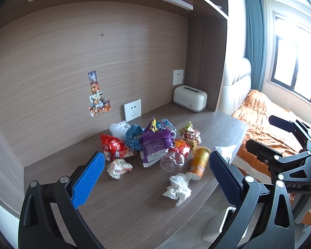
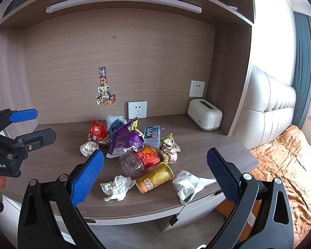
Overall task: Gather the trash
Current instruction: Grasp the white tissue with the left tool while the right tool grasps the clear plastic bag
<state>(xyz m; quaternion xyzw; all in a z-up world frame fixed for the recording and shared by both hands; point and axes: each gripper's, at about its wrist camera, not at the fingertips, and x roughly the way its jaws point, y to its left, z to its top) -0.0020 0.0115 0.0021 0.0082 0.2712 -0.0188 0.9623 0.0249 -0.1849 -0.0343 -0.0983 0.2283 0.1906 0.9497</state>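
Both grippers are being held spread wide, nothing between the pads: left gripper (image 1: 156, 178), right gripper (image 2: 155, 175). Trash is lying heaped on the desk (image 2: 51, 166): purple wrapper (image 2: 125, 140) centre, orange cup (image 2: 154, 177) tipped nearside of it, white tissue (image 2: 117, 187) beside the cup.

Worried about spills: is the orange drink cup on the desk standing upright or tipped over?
Tipped over. The orange drink cup lies on its side on the desk, beside the crumpled tissue. Whether liquid remains inside, cannot tell.

Matt wood-grain desk (image 2: 228, 145), crinkled foil wrappers (image 2: 124, 140)
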